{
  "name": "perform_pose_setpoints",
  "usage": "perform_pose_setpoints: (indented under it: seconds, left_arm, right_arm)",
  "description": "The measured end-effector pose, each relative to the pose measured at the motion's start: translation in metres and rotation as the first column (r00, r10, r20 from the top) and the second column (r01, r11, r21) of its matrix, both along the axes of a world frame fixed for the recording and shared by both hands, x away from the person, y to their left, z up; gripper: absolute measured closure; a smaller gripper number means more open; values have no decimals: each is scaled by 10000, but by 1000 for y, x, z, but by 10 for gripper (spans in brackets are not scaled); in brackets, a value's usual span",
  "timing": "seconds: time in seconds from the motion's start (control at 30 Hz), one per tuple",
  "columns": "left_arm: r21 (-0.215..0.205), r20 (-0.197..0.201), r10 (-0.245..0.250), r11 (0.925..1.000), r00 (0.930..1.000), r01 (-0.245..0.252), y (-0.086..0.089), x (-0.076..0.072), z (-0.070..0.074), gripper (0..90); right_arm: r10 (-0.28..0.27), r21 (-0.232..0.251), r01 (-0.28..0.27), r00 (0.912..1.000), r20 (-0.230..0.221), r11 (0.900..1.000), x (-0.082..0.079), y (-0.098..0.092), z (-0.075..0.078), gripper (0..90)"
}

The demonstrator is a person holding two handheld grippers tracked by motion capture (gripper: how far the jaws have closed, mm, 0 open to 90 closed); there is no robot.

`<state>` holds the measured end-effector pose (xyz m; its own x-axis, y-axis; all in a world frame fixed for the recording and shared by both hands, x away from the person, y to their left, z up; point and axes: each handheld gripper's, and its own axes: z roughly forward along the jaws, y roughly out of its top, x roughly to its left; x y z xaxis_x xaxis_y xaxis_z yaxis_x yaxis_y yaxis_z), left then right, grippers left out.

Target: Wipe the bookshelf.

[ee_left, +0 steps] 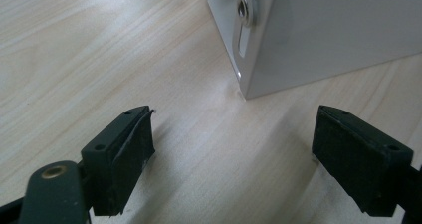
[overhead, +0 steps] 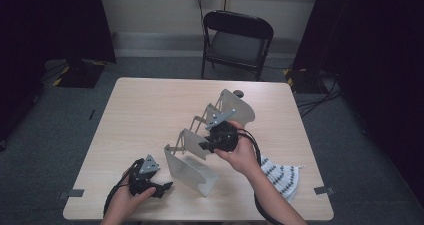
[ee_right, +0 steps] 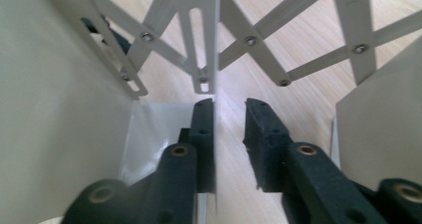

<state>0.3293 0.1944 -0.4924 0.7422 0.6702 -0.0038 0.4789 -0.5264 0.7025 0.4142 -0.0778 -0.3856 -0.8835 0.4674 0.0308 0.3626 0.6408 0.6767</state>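
1. Jaws, left to right: the left gripper [overhead: 159,186] rests low on the worktop [overhead: 145,110] near its front edge, jaws wide apart with nothing between them; in the left gripper view bare wood lies between the pads and the rack's near end plate [ee_left: 318,35] stands just ahead, not touched.
2. The right gripper [overhead: 206,146] sits among the rack's middle plates. In the right gripper view the jaws are slightly apart, straddling the thin edge of a divider plate [ee_right: 217,59]; one pad looks to lie against it, the other stands clear, so no clamp.
3. Task's thing: an expandable metal file rack [overhead: 192,171], upright plates joined by a scissor lattice [ee_right: 308,50], standing on the worktop right of centre.
4. Handling, judged: sheet metal, stiff in each plate, light to moderate in weight, smooth and likely slippery under the pads. The lattice pivots, so the whole flexes lengthwise; pulling one plate stretches or folds it.
5. Hold: best on a plate's top edge or an end plate, one gripper per end.
6. Axis: the long axis runs diagonally from near-left to far-right in the high view; plates face across it.
7. A striped cloth [overhead: 282,177] lies at the right, just beside the forearm.
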Motion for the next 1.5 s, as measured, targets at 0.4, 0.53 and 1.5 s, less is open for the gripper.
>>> perform_pose_setpoints:
  seconds: [0.4,0.53,1.5]
  left_arm:
    - [-193,124,-294,9994,9995,296,-7,2,5,160]
    - [-184,233,-447,9988,9987,451,-10,2,8,160]
    - [-98,50,-347,9993,9994,348,-11,-6,1,163]
  right_arm:
    - [-81,79,81,10000,-34,9999,-3,-11,-2,882]
    - [-4,40,4,10000,48,10000,0,-16,-1,890]
    - [-974,174,985,9937,-552,9950,3,-36,35,607]
